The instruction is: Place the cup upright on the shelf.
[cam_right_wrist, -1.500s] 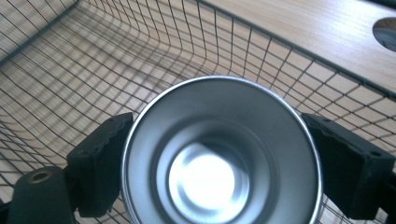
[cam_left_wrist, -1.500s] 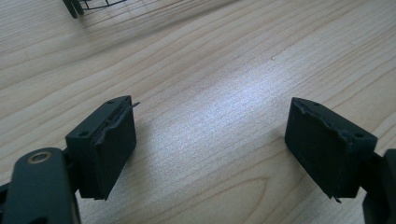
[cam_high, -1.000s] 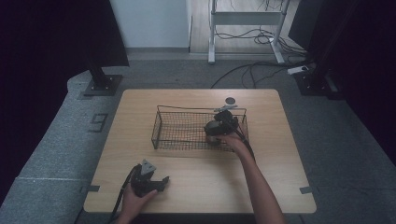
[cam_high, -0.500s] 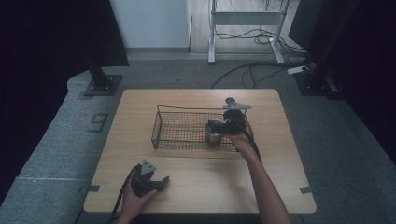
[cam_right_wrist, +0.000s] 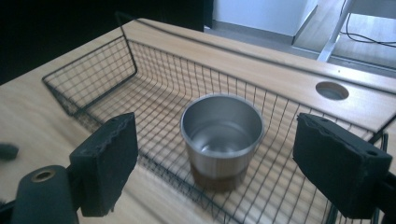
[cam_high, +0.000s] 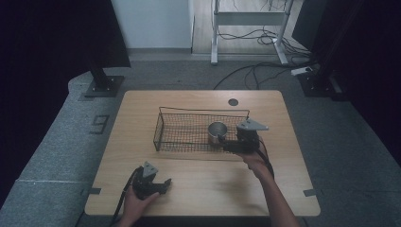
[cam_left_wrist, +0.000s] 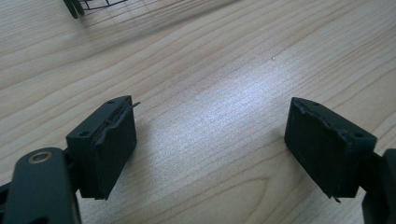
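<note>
- Cup [cam_high: 217,132]: steel, upright, open end up, standing inside the basket [cam_high: 184,124] toward its 3 o'clock end; in the right gripper view the cup [cam_right_wrist: 220,135] sits on the mesh floor, apart from the wire walls.
- Basket: black wire, open-topped, lying mid-desk with its long sides running 9 to 3 o'clock; bare mesh floor extends from the cup toward 9 o'clock.
- Right tongs [cam_high: 227,144]: at the basket's near rim, at 4 o'clock from the cup; jaws spread wide [cam_right_wrist: 224,172], the cup between and beyond them, touching neither, nothing gripped.
- Left tongs [cam_high: 166,183]: resting near the desk's 6 o'clock edge, well apart from the basket; jaws wide apart [cam_left_wrist: 210,149] over bare wood, holding nothing.
- Desk [cam_high: 198,189]: open wood between basket and the 6 o'clock edge; a round hole [cam_high: 233,101] lies at 12 o'clock from the basket.
- Change: half a second earlier the right tongs covered the cup inside the basket; now they have drawn back to the rim and the cup stands free. The left tongs remain in place.
</note>
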Available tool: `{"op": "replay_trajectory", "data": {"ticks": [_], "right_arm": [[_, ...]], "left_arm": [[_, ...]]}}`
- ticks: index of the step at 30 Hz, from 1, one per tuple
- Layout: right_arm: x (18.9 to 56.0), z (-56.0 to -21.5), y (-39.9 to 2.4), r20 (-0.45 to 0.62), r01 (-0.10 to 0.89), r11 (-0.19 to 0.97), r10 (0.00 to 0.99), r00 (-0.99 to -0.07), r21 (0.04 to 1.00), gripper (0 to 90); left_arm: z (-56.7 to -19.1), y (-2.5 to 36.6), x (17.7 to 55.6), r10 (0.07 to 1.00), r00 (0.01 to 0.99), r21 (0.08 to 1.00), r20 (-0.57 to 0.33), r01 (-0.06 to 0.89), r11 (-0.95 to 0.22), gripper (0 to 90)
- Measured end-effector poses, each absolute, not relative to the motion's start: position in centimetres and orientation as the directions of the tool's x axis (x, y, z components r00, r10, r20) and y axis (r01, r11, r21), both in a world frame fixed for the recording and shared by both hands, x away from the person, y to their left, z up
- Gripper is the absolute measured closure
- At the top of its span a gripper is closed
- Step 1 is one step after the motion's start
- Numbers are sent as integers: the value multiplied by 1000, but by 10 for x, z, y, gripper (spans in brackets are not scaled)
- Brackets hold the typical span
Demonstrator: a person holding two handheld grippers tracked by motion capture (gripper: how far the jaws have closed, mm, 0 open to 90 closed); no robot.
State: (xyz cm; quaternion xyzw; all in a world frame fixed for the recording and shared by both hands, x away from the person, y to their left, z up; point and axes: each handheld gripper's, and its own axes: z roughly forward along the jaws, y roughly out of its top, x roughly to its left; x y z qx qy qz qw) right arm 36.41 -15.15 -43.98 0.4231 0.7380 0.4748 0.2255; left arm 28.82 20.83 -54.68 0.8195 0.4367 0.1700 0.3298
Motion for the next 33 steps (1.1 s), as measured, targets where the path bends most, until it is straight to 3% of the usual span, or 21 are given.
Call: {"op": "replay_trajectory", "data": {"ticks": [19,33], "right_arm": [[289,-501,-190,45,438,217,857,-514,873,148],[286,-526,-204,59,492,212,876,-480,845,149]], "left_arm": [[-547,208,288,829,560,690,-8,603,-401,168],[-547,208,288,829,560,690,-8,603,-401,168]]}}
